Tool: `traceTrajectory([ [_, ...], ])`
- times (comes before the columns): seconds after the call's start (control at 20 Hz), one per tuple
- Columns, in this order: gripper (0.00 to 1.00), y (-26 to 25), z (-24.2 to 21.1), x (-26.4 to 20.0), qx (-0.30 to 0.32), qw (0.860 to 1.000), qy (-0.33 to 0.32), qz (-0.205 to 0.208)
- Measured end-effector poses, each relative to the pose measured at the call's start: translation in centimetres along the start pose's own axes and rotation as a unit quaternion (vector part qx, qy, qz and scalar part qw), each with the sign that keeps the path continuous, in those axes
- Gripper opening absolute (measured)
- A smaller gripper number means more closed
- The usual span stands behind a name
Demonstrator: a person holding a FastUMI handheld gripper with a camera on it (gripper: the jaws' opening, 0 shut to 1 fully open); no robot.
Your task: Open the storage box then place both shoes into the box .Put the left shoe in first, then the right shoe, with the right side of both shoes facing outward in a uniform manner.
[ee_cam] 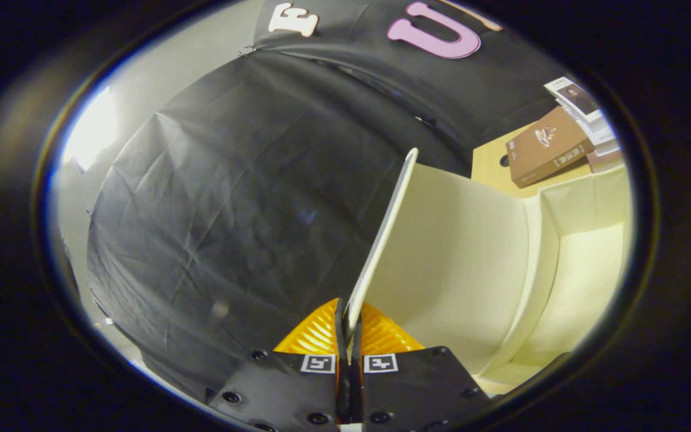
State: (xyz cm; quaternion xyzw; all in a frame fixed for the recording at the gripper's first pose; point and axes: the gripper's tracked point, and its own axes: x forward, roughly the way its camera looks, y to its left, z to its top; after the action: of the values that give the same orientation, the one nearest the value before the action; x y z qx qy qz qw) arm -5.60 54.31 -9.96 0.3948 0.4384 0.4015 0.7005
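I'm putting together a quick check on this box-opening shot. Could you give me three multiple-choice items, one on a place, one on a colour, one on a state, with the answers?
1. Where is the cream cardboard box lid's edge?
A. between the gripper's fingers
B. far beyond them
C. flat on the table

2. What colour is the cardboard book box beyond the storage box?
A. blue
B. brown
C. green

3. How does the storage box stand?
A. closed
B. taped
C. open

Answers: 1 A, both fingers pinch the thin lid edge. 2 B, it lies brown on the tan table. 3 C, the lid is raised and the cream inside shows.
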Motion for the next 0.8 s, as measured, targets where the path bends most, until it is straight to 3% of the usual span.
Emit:
traceTrajectory([
  [0.3, 0.07, -0.3, -4.9, 4.3, -0.077, 0.996, 0.044, -0.026],
  [0.5, 0.36, -2.5, -5.8, 5.5, -0.14, 0.987, 0.061, -0.048],
  [0.8, 0.84, -5.4, -4.2, 3.1, -0.257, 0.963, 0.02, -0.08],
])
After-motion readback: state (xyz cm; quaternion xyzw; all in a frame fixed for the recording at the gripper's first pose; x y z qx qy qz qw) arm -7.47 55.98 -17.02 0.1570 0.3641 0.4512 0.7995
